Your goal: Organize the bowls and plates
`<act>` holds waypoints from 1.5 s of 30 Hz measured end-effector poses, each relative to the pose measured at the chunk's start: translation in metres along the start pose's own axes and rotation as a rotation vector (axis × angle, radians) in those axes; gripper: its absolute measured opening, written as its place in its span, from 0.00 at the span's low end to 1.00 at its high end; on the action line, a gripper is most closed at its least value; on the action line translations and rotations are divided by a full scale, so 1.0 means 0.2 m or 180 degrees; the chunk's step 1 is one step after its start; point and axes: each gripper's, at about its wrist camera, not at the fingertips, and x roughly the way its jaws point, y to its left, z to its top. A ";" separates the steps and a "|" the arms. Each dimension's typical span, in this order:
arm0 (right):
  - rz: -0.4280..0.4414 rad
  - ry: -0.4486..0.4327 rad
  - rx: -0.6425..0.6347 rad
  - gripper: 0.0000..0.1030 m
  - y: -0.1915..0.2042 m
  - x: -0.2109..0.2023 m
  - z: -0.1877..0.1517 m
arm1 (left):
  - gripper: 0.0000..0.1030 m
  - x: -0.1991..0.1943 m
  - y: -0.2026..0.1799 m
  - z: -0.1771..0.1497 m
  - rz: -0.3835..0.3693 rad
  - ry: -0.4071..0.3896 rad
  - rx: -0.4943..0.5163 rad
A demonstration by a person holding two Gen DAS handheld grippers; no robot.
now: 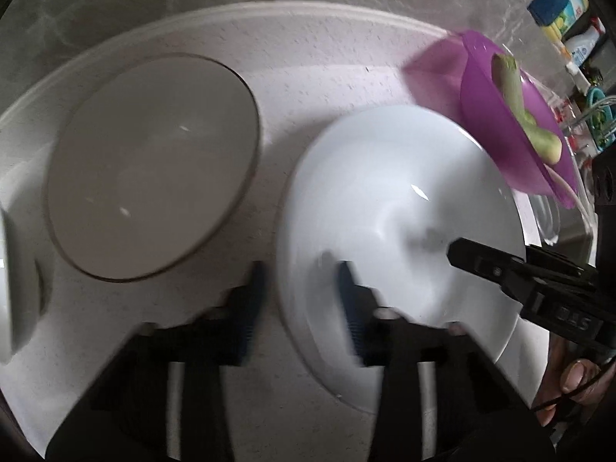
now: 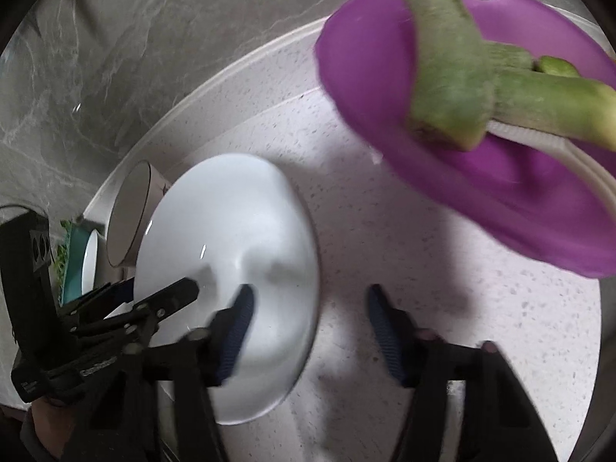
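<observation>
A white bowl (image 1: 400, 231) sits on a speckled white round tray (image 1: 315, 61). My left gripper (image 1: 302, 292) is open, its fingers straddling the bowl's left rim. A beige bowl (image 1: 150, 165) stands to the left on the tray. A purple bowl (image 1: 504, 115) with green vegetable pieces (image 1: 516, 92) sits at the right. In the right wrist view my right gripper (image 2: 308, 323) is open, its fingers straddling the right rim of the white bowl (image 2: 231, 246). The purple bowl (image 2: 462, 123) with the vegetable (image 2: 454, 77) is upper right, the beige bowl (image 2: 131, 215) at left.
The tray (image 2: 385, 231) rests on a grey marble counter (image 2: 115, 57). Bottles and packages (image 1: 569, 11) stand at the far right. A teal container (image 2: 73, 265) with a white dish lies beyond the tray's left edge. A white object (image 1: 11, 288) is at the left edge.
</observation>
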 end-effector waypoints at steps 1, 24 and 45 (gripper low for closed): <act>-0.0015 0.0030 -0.0020 0.25 0.00 0.01 -0.01 | 0.23 0.01 -0.01 0.01 -0.0021 -0.0013 0.0017; -0.0268 -0.0087 0.0065 0.14 -0.01 -0.41 -0.46 | 0.17 -0.18 -0.43 -0.42 -0.0272 0.0125 0.0517; -0.0381 0.0176 0.0366 0.14 -0.09 -0.34 -0.96 | 0.18 0.03 -0.62 -0.74 -0.0172 0.0328 0.0818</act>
